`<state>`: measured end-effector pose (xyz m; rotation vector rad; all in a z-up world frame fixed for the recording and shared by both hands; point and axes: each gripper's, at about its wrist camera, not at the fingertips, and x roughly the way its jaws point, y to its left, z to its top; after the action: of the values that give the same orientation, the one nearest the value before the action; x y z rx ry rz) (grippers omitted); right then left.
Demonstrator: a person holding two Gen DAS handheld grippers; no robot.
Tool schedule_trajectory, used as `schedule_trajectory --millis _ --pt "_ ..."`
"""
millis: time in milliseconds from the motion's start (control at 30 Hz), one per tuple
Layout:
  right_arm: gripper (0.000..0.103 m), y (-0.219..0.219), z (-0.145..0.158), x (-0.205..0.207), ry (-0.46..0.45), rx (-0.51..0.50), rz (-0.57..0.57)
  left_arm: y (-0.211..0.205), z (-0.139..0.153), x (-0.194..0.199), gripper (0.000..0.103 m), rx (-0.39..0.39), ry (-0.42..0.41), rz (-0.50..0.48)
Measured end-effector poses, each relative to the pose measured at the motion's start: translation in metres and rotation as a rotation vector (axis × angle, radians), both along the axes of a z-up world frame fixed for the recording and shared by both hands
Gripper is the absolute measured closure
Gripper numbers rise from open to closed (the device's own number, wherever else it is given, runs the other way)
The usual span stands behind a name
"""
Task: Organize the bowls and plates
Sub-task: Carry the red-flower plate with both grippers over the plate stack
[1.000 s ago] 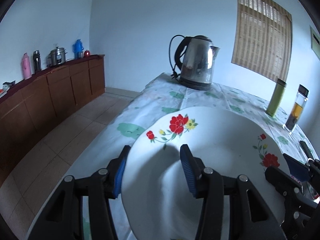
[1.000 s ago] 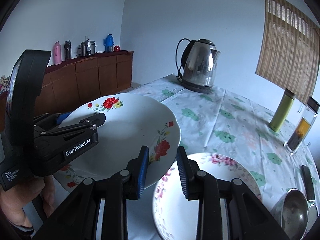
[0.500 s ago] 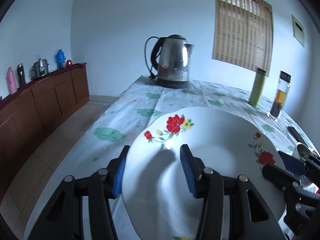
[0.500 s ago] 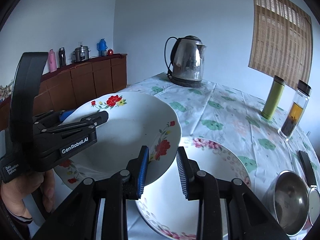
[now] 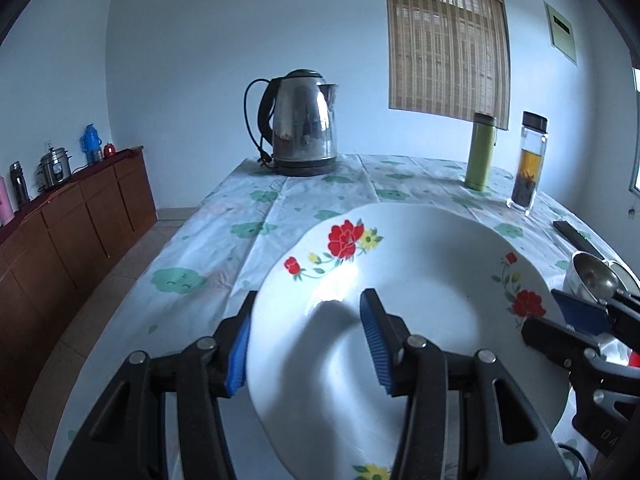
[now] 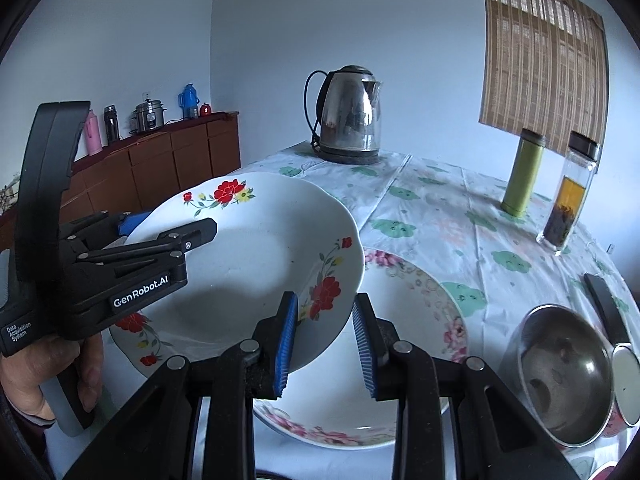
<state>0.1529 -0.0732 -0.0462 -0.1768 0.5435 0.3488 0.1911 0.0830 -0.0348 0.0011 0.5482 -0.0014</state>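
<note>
I see a tabletop (image 6: 460, 208) under a floral cloth. A steel kettle (image 6: 350, 112) stands at its far end. A green flask (image 6: 522, 172) and a glass tea bottle (image 6: 570, 196) stand just beside each other under a bamboo blind (image 6: 544, 52). A brown cabinet (image 5: 68, 232) along the left wall carries a small cooker (image 5: 55, 166) and flasks.

The red-flowered plate (image 5: 420, 280) looks like glazed ceramic, smooth and glossy, catching a bright highlight; the pink-flowered plate (image 6: 420, 300) under it has the same shiny glaze. A thin printed cloth (image 5: 248, 240), creased along its folds, covers the worktop. The kettle (image 5: 302, 120) is polished mirror-like metal with a black plastic handle. The steel bowl (image 6: 560, 376) is duller, brushed metal. The left gripper (image 5: 306, 344) and right gripper (image 6: 326, 344) are matt black plastic with ribbed blue rubbery pads (image 5: 372, 340). The cabinet (image 5: 80, 216) is brown wood with a satin finish
</note>
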Motion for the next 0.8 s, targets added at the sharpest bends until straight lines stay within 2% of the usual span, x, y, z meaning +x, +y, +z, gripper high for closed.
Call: schedule_trajectory --millis 300,800 --pt "0.072 -0.009 -0.002 -0.001 0.017 0.016 -0.003 -0.007 0.004 -0.001 0.055 -0.008 -0.018 -0.030" --pt "0.072 -0.026 -0.002 0.008 0.028 0.019 -0.061 -0.027 0.011 0.005 0.055 -0.037 0.007 -0.047"
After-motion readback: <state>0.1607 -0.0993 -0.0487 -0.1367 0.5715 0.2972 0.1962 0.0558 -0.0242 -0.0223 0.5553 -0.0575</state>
